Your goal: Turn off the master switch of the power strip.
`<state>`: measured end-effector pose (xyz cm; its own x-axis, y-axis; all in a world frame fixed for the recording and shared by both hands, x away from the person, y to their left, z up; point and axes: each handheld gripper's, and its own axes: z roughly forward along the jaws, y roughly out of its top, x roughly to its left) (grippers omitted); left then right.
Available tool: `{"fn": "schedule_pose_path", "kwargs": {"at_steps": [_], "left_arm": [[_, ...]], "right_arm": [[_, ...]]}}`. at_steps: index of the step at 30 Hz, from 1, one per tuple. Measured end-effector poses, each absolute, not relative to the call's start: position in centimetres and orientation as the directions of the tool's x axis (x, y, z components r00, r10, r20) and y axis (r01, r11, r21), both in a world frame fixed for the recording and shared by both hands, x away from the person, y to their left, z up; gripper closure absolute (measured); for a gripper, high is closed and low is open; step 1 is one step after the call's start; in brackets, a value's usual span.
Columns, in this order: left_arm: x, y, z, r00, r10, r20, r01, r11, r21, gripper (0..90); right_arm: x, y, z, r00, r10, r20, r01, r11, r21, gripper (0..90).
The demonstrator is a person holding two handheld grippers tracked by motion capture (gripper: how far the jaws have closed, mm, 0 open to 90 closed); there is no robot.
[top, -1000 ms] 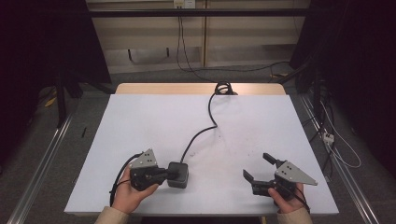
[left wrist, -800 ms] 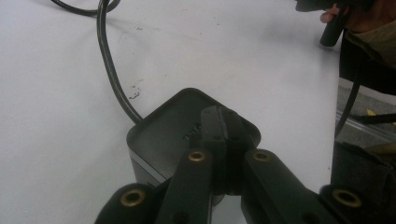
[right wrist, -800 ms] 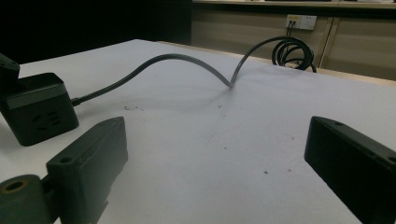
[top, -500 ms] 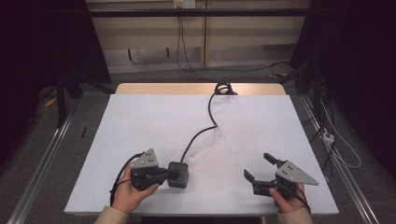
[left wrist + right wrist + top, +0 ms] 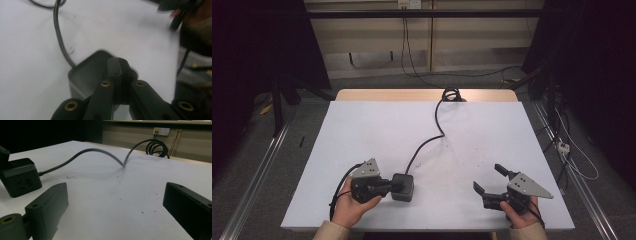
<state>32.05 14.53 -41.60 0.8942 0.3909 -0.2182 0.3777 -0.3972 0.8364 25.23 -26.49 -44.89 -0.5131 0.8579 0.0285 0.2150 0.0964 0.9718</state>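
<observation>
High view: the white table [image 5: 362, 130] has broad bare room across its middle and far half. Both grippers sit close to the near edge. The left gripper [image 5: 389, 186] lies level near the front left, its jaws together, and its tips touch the left face of the black socket cube [image 5: 403, 187]. The cube rests on the table a little left of centre, near the front edge. Its cable [image 5: 432, 141] snakes away toward the far edge and ends in a coil [image 5: 451, 93] at the wooden strip there. The right gripper [image 5: 490, 179] lies near the front right corner, well apart from the cube, with its jaws spread and nothing between them. Bare surface lies between it and the cube.

Left gripper view: the two jaws stand pressed together, tips [image 5: 117, 65] on the cube's [image 5: 87, 72] top near its edge. The cable [image 5: 60, 37] leaves the cube's far side and curves off over open white surface. The table's edge runs down the right side, with a hand [image 5: 197, 22] blurred beyond it.

Right gripper view: the jaws stand wide apart, with only bare table [image 5: 115, 202] between them. The cube [image 5: 20, 180] sits far to the left, its socket face toward the camera. The cable [image 5: 100, 152] arches up off the surface and drops toward the coil [image 5: 157, 147] at the far edge.
</observation>
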Motion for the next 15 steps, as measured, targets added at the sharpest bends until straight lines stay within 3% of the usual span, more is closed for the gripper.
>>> {"fn": "schedule_pose_path", "kwargs": {"at_steps": [15], "left_arm": [[32.14, 14.43, -41.64, 0.889, 0.390, -0.241, 0.395, -0.387, 0.833, 90.0]], "right_arm": [[25.22, -26.55, -44.88, -0.510, 0.860, 0.028, 0.216, 0.097, 0.972, 5.7]]}}
